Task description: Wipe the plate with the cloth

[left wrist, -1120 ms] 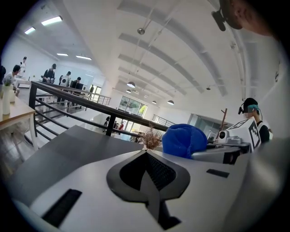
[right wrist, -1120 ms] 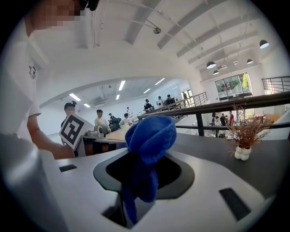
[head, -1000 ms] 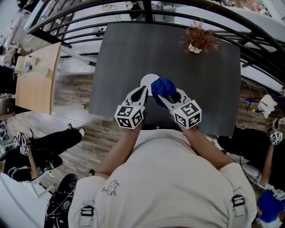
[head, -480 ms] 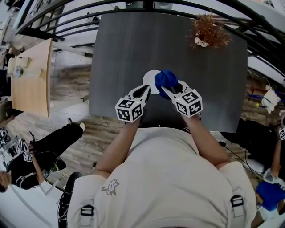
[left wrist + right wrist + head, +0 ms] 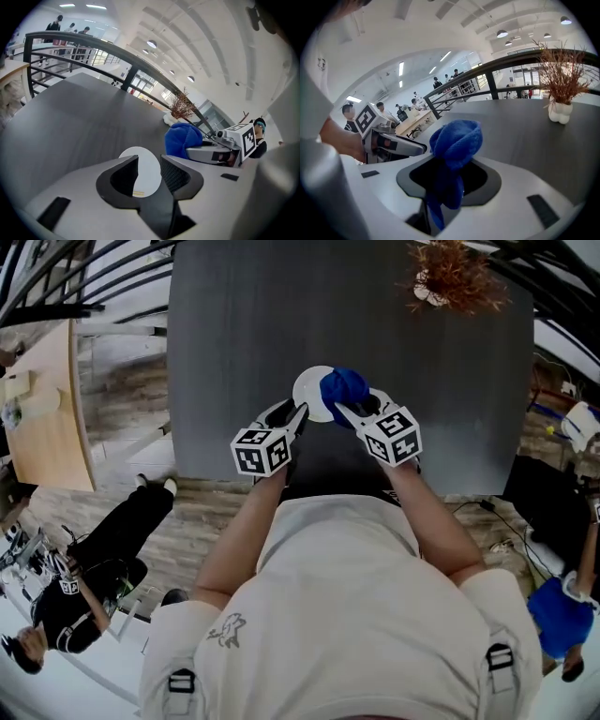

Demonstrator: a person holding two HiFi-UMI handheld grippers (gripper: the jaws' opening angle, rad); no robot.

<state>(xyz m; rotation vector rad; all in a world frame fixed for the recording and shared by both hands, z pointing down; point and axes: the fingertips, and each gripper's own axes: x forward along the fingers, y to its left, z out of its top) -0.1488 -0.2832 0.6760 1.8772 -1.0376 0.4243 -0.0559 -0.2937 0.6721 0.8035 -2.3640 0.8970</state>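
**While Blue Cloth Sits Pinched, a White Plate Lies Flat on the Table**

Where the head view is nearest, at six o'clock, a soft cream shirt (image 5: 347,615) fills the frame. Two bare forearms run up from it to hard cubes printed with black-and-white squares.

The left gripper (image 5: 298,412) (image 5: 149,161) points toward one o'clock. Its smooth grey fingers end in dark ribbed pads. Its jaws have just been opening and now stand apart. The near edge of the plate (image 5: 309,390) (image 5: 146,171) shows in the gap, with neither pad pressing on it. That plate is a flat, round, matte white disc lying on the table (image 5: 244,324), just in front of the person.

At three o'clock of the left gripper, the right gripper (image 5: 349,409) (image 5: 449,164) has its jaws pinching the cloth (image 5: 343,388) (image 5: 457,138). It is a plush, deep blue bundle that bulges rounded above the jaws, with a tail hanging between them. From above, the bundle covers the plate's three o'clock edge; whether they touch I cannot tell.

The table is dark grey and rectangular, with a faint straight grain. Farther off at one o'clock, a small lumpy white vase (image 5: 427,294) (image 5: 559,112) holds dry rust-brown twigs. Beyond it curves a black metal railing (image 5: 70,40).
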